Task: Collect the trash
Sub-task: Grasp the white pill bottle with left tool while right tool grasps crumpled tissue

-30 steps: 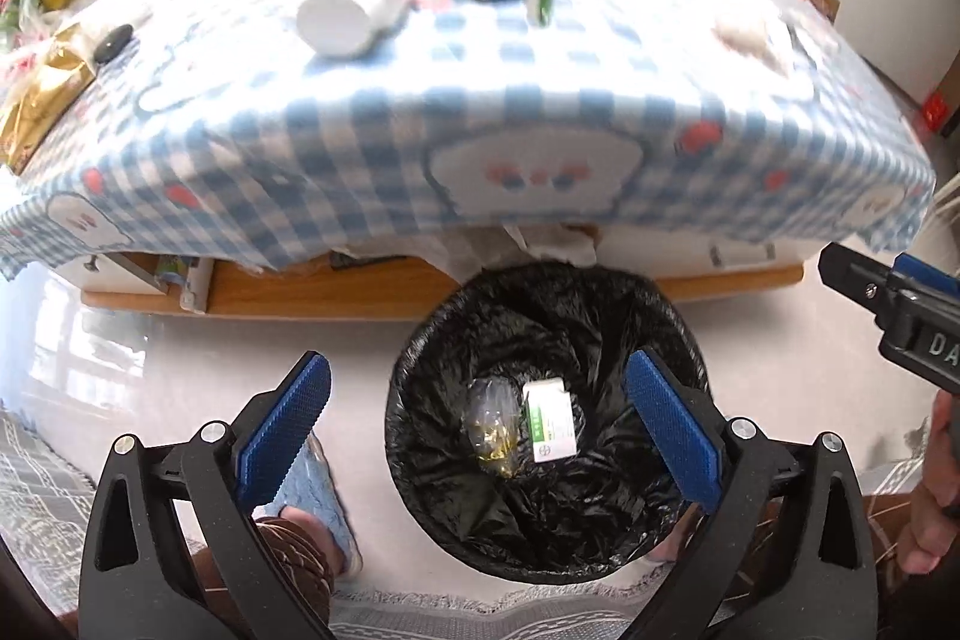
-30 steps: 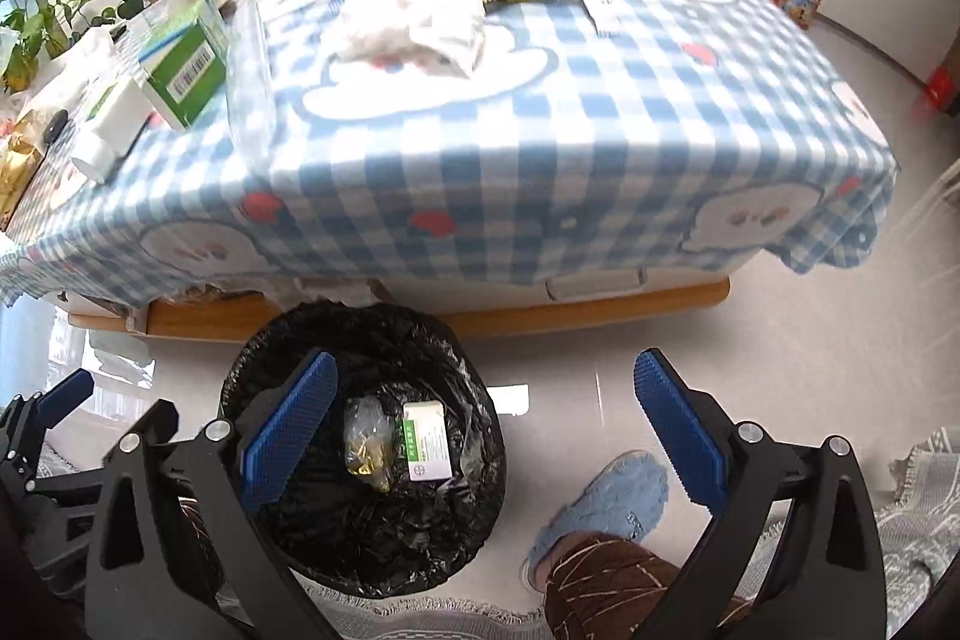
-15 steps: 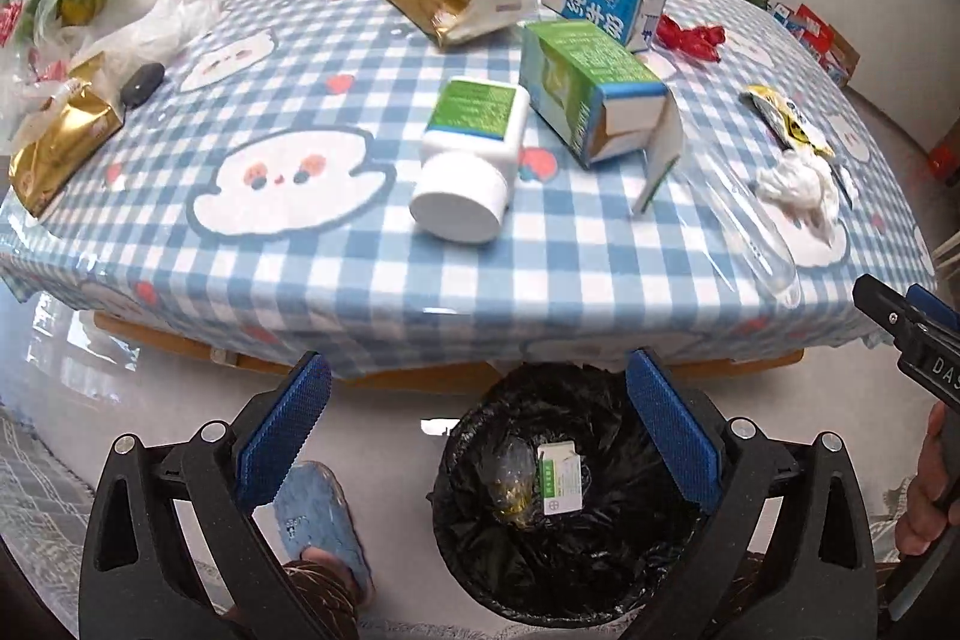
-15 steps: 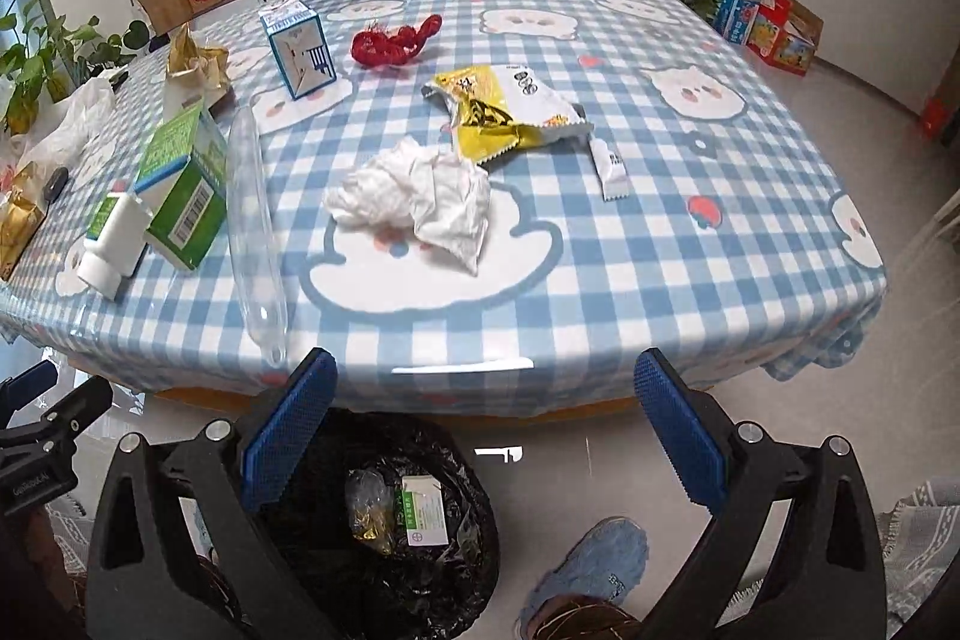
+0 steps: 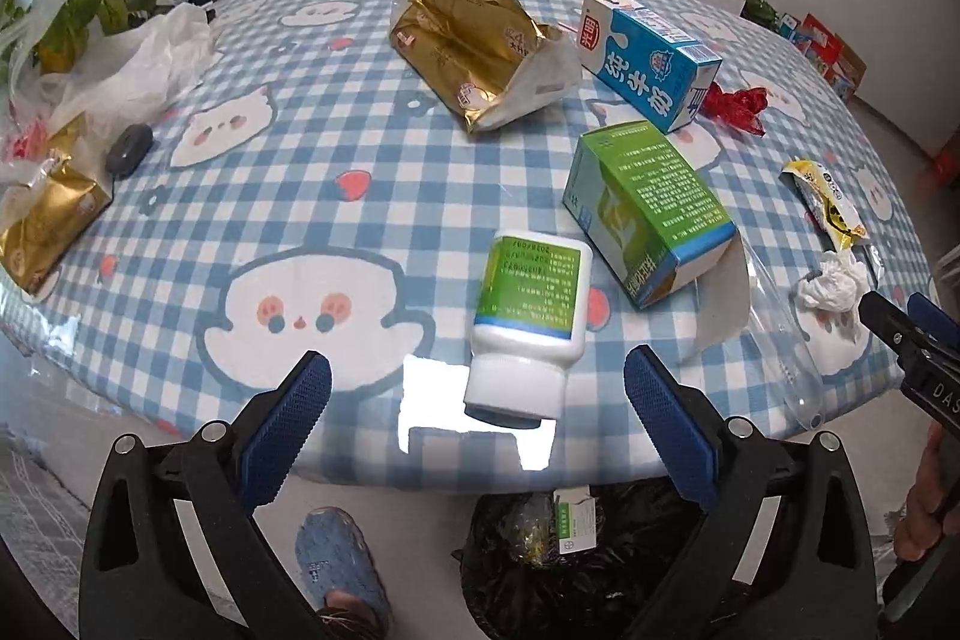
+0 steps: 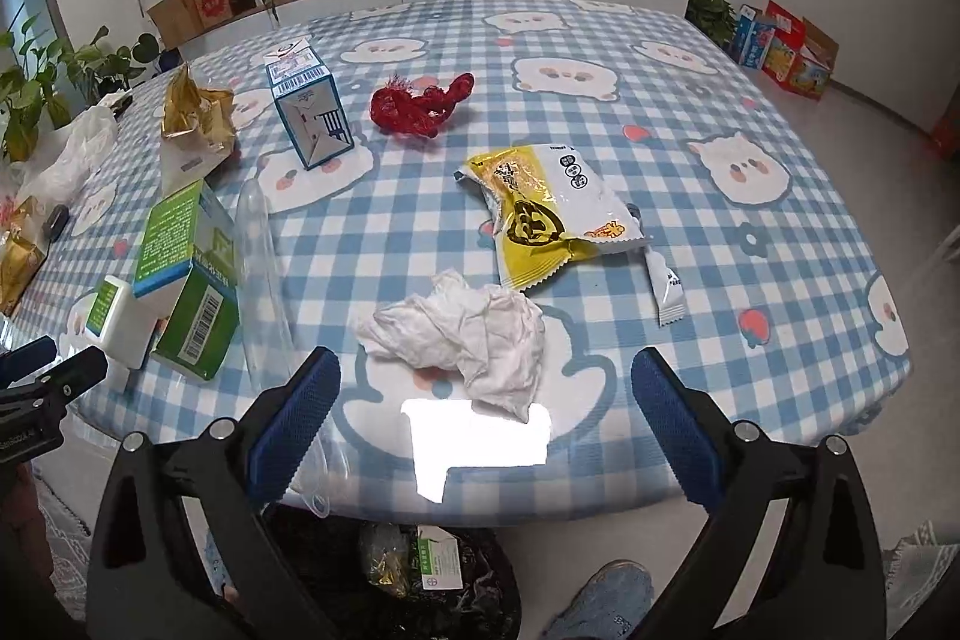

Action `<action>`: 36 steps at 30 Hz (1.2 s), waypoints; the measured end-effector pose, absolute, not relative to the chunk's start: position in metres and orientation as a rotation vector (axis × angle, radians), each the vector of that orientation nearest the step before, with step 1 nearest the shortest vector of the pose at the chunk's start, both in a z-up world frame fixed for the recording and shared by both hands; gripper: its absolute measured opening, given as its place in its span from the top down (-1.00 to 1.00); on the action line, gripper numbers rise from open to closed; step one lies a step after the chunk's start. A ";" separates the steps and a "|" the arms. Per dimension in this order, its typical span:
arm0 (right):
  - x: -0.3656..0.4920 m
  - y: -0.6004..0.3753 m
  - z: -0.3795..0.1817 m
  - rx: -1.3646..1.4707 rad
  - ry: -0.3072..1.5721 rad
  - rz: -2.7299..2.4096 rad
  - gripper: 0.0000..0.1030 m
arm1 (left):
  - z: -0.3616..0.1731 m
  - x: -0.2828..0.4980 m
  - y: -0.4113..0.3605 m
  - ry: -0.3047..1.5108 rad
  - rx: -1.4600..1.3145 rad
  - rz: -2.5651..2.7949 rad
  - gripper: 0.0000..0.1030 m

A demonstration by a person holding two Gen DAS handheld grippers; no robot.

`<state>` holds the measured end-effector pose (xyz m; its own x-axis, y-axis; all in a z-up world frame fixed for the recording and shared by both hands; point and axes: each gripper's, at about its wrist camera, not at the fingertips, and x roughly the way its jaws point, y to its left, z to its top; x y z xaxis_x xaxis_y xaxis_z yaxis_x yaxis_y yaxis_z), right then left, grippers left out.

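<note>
My left gripper [image 5: 477, 415] is open just short of the table edge, and a white bottle with a green label [image 5: 527, 316] lies on its side right ahead between the fingers' lines. A green box [image 5: 648, 211] lies to its right. My right gripper [image 6: 486, 412] is open too, with a crumpled white tissue [image 6: 468, 334] just in front of it and a yellow snack wrapper [image 6: 546, 214] beyond. Below the table edge stands a bin with a black bag [image 5: 576, 574], holding a small white box [image 6: 438, 556] and a gold wrapper.
On the checked tablecloth [image 5: 288, 196] lie a gold foil bag [image 5: 468, 40], a blue milk carton [image 5: 648, 64], red netting [image 6: 420, 103], a clear plastic tube [image 6: 264, 274], a small sachet [image 6: 666, 289] and a white plastic bag [image 5: 138, 64]. A person's slippered foot [image 5: 339, 562] stands near the bin.
Both grippers have risen from over the bin to table height and tilted up, so the tabletop trash now fills both views. Both stayed open and empty.
</note>
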<state>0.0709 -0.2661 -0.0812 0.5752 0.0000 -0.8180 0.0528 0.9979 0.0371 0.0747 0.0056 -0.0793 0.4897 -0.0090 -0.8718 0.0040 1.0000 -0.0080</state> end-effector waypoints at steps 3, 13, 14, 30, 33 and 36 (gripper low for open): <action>0.080 -0.264 -0.083 0.058 0.966 -0.023 -0.73 | -0.081 0.085 0.005 1.068 0.011 -0.006 -0.83; 0.095 -0.265 -0.101 0.082 1.014 -0.019 -0.45 | -0.093 0.107 0.004 1.112 -0.002 -0.014 -0.60; 0.096 -0.266 -0.103 0.090 1.021 -0.020 -0.41 | -0.093 0.108 0.004 1.108 -0.007 -0.017 -0.57; 0.098 -0.270 -0.111 0.107 1.051 -0.009 0.04 | -0.101 0.112 -0.002 1.147 -0.040 -0.052 0.20; 0.099 -0.270 -0.112 0.107 1.053 -0.009 0.16 | -0.101 0.111 -0.003 1.148 -0.036 -0.051 0.20; 0.099 -0.271 -0.112 0.108 1.054 -0.008 0.31 | -0.101 0.110 -0.003 1.150 -0.027 -0.043 0.20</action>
